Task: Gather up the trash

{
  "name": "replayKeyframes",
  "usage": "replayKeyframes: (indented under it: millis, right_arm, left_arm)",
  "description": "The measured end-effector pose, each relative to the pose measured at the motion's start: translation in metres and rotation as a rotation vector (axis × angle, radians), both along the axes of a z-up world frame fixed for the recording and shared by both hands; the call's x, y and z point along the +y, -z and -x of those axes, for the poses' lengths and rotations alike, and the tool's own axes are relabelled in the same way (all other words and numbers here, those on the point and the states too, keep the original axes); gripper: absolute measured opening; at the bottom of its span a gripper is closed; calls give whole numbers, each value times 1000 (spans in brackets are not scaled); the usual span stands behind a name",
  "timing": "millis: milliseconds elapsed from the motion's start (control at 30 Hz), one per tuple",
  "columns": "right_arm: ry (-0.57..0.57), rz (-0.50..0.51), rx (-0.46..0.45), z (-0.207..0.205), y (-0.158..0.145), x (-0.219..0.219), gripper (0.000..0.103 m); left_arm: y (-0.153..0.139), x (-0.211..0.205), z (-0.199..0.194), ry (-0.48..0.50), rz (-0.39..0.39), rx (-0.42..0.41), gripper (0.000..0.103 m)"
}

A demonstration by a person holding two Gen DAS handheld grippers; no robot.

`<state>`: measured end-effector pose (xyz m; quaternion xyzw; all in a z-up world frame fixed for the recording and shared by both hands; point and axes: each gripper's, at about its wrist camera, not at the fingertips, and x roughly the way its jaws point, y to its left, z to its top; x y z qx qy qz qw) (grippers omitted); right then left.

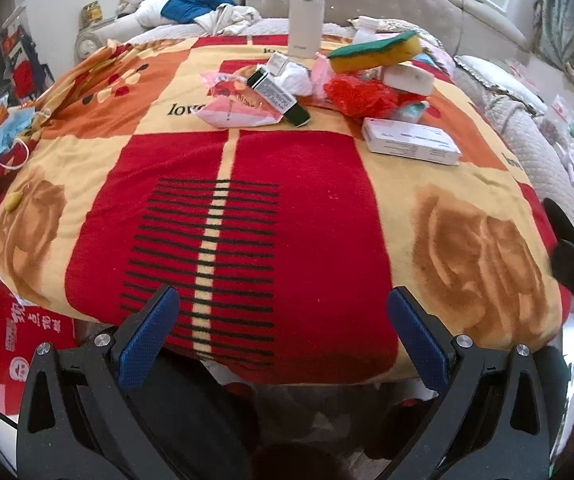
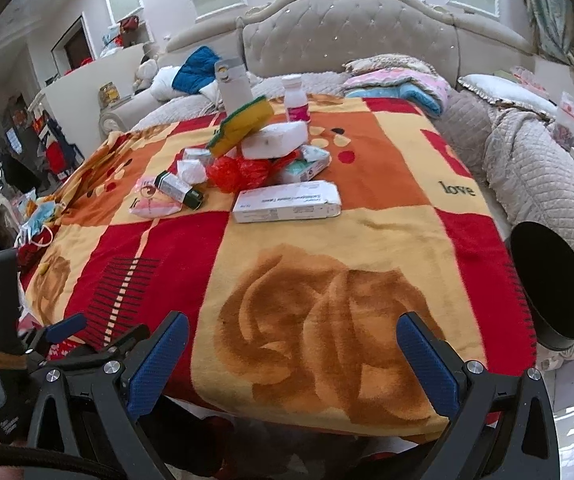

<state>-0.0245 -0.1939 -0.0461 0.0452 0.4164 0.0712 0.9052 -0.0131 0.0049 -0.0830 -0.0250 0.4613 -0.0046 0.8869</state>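
Note:
A pile of trash lies at the far side of a table covered by a red and yellow blanket [image 1: 295,216]. It holds a white medicine box [image 1: 411,142] [image 2: 287,202], a pink wrapper [image 1: 235,110] [image 2: 153,202], a green and silver box [image 1: 281,96] [image 2: 179,188], a red plastic bag [image 1: 361,96] [image 2: 239,172] and crumpled white paper [image 1: 297,80]. My left gripper [image 1: 283,328] is open and empty at the near edge. My right gripper [image 2: 293,352] is open and empty at the near edge, right of the left one.
A yellow and green sponge [image 1: 375,52] [image 2: 243,126] rests on a white block [image 2: 275,142]. A white flask [image 1: 304,16] and a pill bottle [image 2: 295,98] stand behind. Face masks [image 1: 11,136] lie at the left edge. A black bin [image 2: 551,284] sits at the right; a bed lies beyond.

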Motion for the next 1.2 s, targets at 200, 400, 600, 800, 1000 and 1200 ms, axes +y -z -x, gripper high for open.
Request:
replayKeyframes:
  millis: [200, 400, 600, 800, 1000, 1200]
  right_arm:
    - [-50, 15, 18, -11, 4, 17, 103]
    - [-96, 5, 9, -14, 1, 35, 103]
    - [-101, 4, -5, -10, -2, 32, 103]
    - [-37, 4, -2, -10, 0, 9, 103]
    - [-8, 51, -51, -20, 0, -8, 103]
    - [-56, 79, -129, -47, 21, -16, 103]
  left_arm:
    - [-12, 15, 12, -33, -3, -30, 103]
    - [-18, 30, 15, -67, -13, -38, 103]
    - [-13, 28, 12, -77, 25, -21, 103]
    - [-4, 10, 5, -24, -11, 7, 103]
    - [7, 14, -15, -28, -1, 17, 103]
    - [7, 22, -55, -21, -82, -28, 103]
